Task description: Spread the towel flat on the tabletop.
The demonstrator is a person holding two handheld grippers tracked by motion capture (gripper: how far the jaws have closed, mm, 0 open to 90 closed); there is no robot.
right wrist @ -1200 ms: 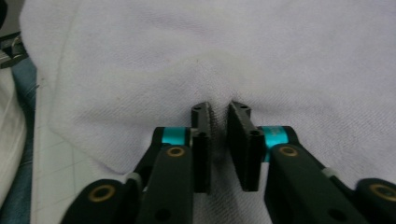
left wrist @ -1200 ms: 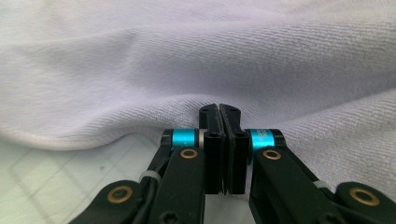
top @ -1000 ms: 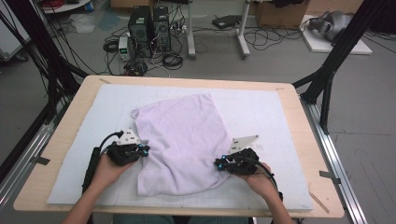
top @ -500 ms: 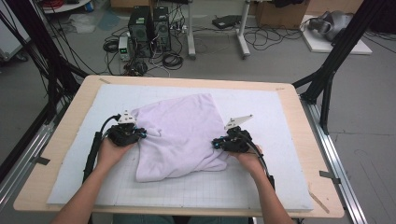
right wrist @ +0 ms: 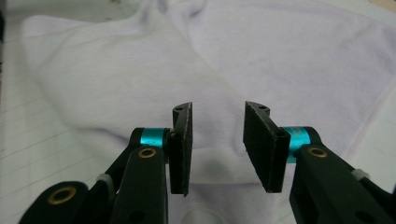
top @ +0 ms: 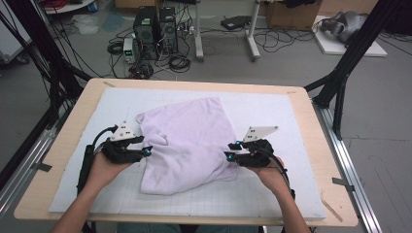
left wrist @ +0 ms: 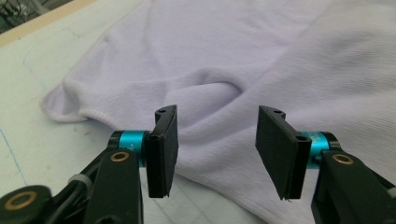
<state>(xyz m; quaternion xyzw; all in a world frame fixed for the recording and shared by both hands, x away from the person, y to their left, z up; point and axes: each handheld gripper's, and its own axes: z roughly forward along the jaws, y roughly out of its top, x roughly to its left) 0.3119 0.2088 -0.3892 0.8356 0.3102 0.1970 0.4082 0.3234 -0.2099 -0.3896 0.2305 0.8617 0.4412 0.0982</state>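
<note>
Two layers make up the work surface: a pale wooden table with rounded corners, and over most of it a white mat ruled with a faint grid of thin lines. Black struts of a frame rise at both sides of the table, and metal rails run along its left and right edges. Beyond the far edge lies a grey floor strewn with black cables, where two dark computer towers stand side by side next to the white legs of another table. On the mat, about in its middle, lies a pale lilac towel, soft and finely looped like terry cloth, folded over on itself into a rough slanting rectangle with rumpled edges; a stitched hem shows along its border in the left gripper view. The left gripper sits at the towel's left edge, its flat black pads standing well apart with the cloth lying beyond and under them, a raised fold of fabric showing in the gap. The right gripper rests at the towel's right side over the cloth, its jaws also parted, a little less widely, with nothing clamped between them. Both grippers are black with turquoise collars behind the pads, and each carries a grey three-cornered plate on top.
</note>
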